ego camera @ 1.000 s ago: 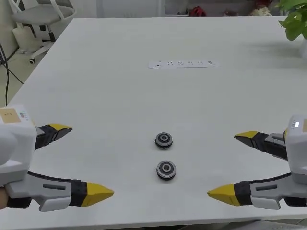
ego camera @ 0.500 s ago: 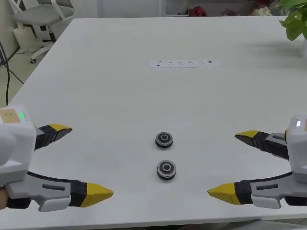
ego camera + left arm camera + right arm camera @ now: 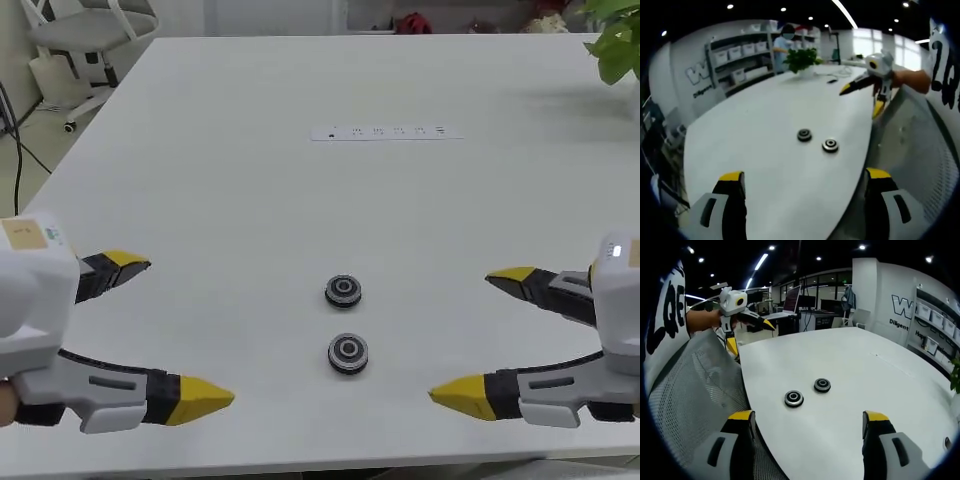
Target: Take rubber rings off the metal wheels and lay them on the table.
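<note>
**Both claws wide and waiting, no ring pulled yet**

The job is at its opening step, by the look of it: the two metal wheels lie flat on the table (image 3: 300,200) with their dark rubber rings (image 3: 332,354) on, and no loose ring lies anywhere on the tabletop. The left claw (image 3: 182,330) has its jaws spread wide with nothing between them, and the right claw (image 3: 467,335) stands the same way, wide and empty.

The wheels sit between the two claws, well apart from both. Both claws point inward at them, so each sees the pair out ahead of its tips, near the middle of its own view. The near wheel (image 3: 348,353) lies toward the table's front edge, and the far wheel (image 3: 344,291) lies just beside it, away from the edge.

The next move likely calls for one claw to reach in and pin a wheel steady while the other narrows onto the ring's outer edge and peels it away. The near wheel looks the easier first pick. The rings seem thin and snug, so a shallow bite may slip off.
</note>
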The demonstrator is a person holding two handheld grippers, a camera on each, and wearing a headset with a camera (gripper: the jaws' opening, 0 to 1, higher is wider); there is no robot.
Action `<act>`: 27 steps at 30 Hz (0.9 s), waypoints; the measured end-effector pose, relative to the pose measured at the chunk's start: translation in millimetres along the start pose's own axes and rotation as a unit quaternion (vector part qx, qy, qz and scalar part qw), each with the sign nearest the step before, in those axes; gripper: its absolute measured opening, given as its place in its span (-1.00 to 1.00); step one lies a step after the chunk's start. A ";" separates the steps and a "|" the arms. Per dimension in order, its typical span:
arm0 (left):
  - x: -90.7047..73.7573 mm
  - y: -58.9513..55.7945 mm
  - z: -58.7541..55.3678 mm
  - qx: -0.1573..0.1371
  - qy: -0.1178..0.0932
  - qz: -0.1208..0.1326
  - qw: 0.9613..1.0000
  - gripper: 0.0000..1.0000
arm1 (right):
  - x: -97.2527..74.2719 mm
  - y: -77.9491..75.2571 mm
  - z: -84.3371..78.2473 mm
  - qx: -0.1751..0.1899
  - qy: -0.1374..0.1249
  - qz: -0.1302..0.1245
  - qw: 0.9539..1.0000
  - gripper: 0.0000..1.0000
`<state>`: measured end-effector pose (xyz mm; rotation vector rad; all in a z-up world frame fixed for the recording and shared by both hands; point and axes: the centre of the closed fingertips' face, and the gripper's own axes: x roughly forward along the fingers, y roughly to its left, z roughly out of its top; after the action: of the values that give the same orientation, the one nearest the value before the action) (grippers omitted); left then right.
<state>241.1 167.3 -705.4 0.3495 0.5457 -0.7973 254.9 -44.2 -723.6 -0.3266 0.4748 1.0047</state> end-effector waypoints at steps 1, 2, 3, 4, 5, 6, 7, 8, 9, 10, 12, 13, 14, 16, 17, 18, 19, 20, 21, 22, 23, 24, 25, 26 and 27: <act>0.2 0.4 0.8 0.001 -0.001 0.000 1.000 1.00 | 0.5 -0.5 0.8 -0.001 -0.001 0.000 1.000 0.73; 0.4 0.6 1.4 0.001 -0.001 0.000 1.000 1.00 | 0.7 -0.6 1.0 -0.001 -0.001 0.000 1.000 0.73; 0.8 0.5 1.9 0.002 -0.001 -0.001 1.000 1.00 | 1.2 -1.1 1.5 -0.001 -0.001 0.001 1.000 0.73; 1.1 0.4 2.3 0.003 -0.001 -0.002 1.000 1.00 | 1.7 -1.7 2.2 -0.002 -0.002 0.001 1.000 0.73; 1.4 0.2 2.5 0.004 -0.001 -0.003 1.000 1.00 | 2.1 -2.1 2.7 -0.002 -0.003 0.001 1.000 0.73; 2.2 -0.1 2.8 0.005 -0.001 -0.004 1.000 1.00 | 2.7 -2.7 3.3 -0.002 -0.004 0.001 1.000 0.73; 2.9 -0.3 2.7 0.005 -0.001 -0.005 1.000 1.00 | 3.1 -3.2 3.6 -0.002 -0.005 0.000 1.000 0.73; 3.9 -0.6 2.8 0.005 0.000 -0.006 1.000 1.00 | 3.9 -3.7 4.0 -0.001 -0.007 0.001 1.000 0.72; 4.7 -0.8 2.9 0.006 0.000 -0.007 1.000 1.00 | 4.5 -3.9 4.0 0.000 -0.008 0.001 1.000 0.72; 5.4 -1.1 3.1 0.006 0.000 -0.008 1.000 1.00 | 5.1 -4.0 3.8 0.002 -0.008 0.002 1.000 0.71; 7.2 -1.6 3.8 0.006 -0.001 -0.011 1.000 1.00 | 7.0 -4.4 3.3 0.005 -0.011 0.003 1.000 0.71; 8.2 -1.8 3.9 0.005 -0.001 -0.013 1.000 1.00 | 8.5 -5.1 2.6 0.006 -0.011 0.004 1.000 0.70; 9.0 -1.8 4.0 0.004 -0.002 -0.014 1.000 1.00 | 10.0 -6.3 1.9 0.005 -0.011 0.005 1.000 0.70; 10.8 -1.1 3.0 0.005 -0.001 -0.015 1.000 1.00 | 12.6 -7.1 1.1 0.006 -0.009 0.008 1.000 0.69; 12.0 -0.2 1.4 0.007 0.002 -0.015 1.000 1.00 | 13.4 -7.1 1.1 0.005 -0.009 0.009 1.000 0.68; 12.7 0.3 0.6 0.008 0.004 -0.015 1.000 1.00 | 14.0 -8.3 0.9 0.002 -0.009 0.010 1.000 0.68; 13.0 0.6 0.4 0.008 0.004 -0.016 1.000 1.00 | 14.6 -9.0 0.9 0.001 -0.009 0.011 1.000 0.68; 13.2 0.8 0.5 0.009 0.004 -0.016 1.000 1.00 | 15.2 -9.1 1.3 0.001 -0.009 0.011 1.000 0.68; 13.5 0.9 0.6 0.009 0.004 -0.016 1.000 1.00 | 15.9 -8.9 2.0 0.002 -0.008 0.012 1.000 0.68; 14.0 1.0 1.0 0.009 0.004 -0.017 1.000 1.00 | 15.9 -9.6 2.8 0.003 -0.010 0.013 1.000 0.67; 14.7 1.2 1.5 0.010 0.003 -0.018 1.000 1.00 | 16.3 -9.9 3.7 0.003 -0.011 0.014 1.000 0.67; 15.2 1.4 1.8 0.010 0.003 -0.019 1.000 1.00 | 16.8 -9.8 4.9 0.002 -0.012 0.015 1.000 0.67; 15.7 1.5 2.1 0.011 0.003 -0.020 1.000 1.00 | 17.3 -9.7 5.4 0.002 -0.012 0.016 1.000 0.67; 16.4 1.9 2.7 0.012 0.003 -0.021 1.000 1.00 | 18.3 -9.7 5.9 -0.001 -0.012 0.016 1.000 0.67; 16.8 2.2 3.3 0.013 0.003 -0.021 1.000 1.00 | 19.0 -10.0 6.0 -0.002 -0.011 0.017 1.000 0.67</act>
<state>253.4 157.4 -712.4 0.3652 0.5496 -0.8446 273.4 -32.6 -727.9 -0.3122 0.4588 1.0412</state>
